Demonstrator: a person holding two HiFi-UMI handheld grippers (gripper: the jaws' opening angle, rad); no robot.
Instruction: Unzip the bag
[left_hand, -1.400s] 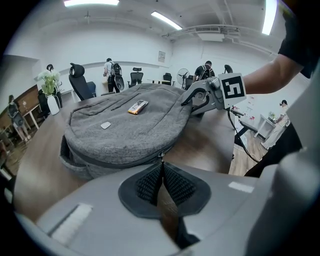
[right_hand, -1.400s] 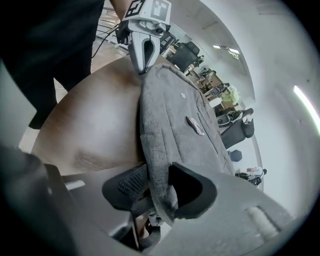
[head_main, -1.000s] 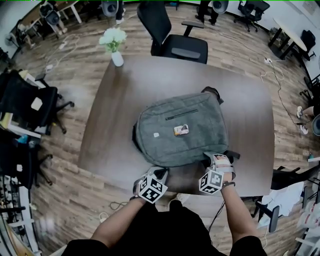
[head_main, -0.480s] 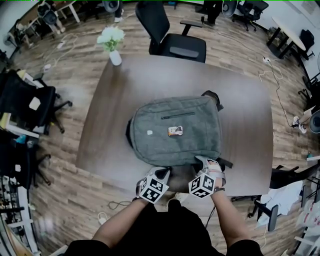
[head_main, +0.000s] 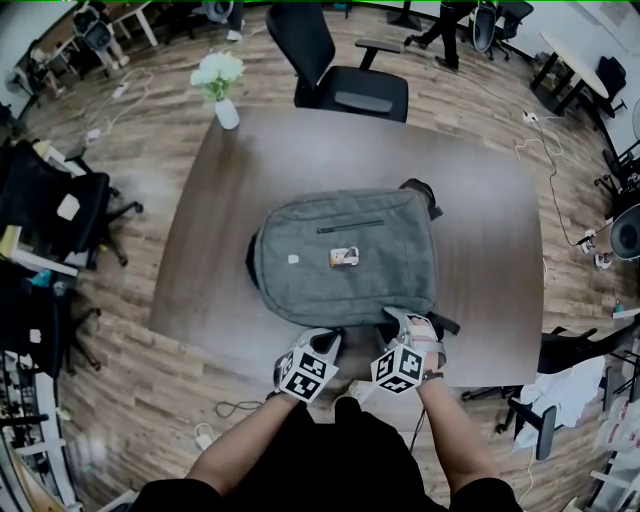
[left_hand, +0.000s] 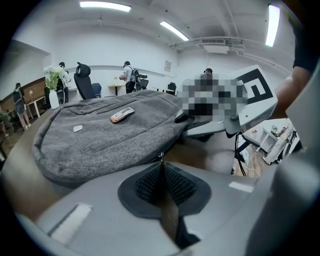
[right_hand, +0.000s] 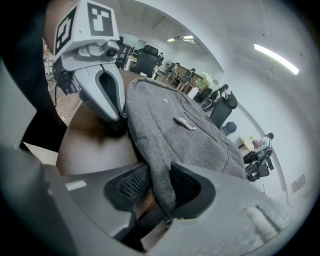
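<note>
Grasping comes first here, and it looks all but done, with the bag (head_main: 345, 260) not yet opened anywhere I can see. The left tool (left_hand: 161, 175) has its jaws pressed together on the small metal zip pull (left_hand: 160, 156). The right tool (right_hand: 152, 187) pinches a fold of the bag's grey cloth just beside it. Its jaws have just been easing a little wider, with the cloth between the pads and touching them. Next, I judge, the right tool must firm up and hold the cloth steady while the left draws the pull along the seam. It should follow the seam's curve so the slider neither jams nor drags the whole bag.

The bag lies flat in the middle of the worktop (head_main: 490, 240), and both tools meet it at the worktop's near edge. It is grey woven cloth, softly padded, with a closed slit pocket across the front. Below the pocket sit a small card-like tag and a pale patch. Dark straps show toward the worktop's far edge.
</note>
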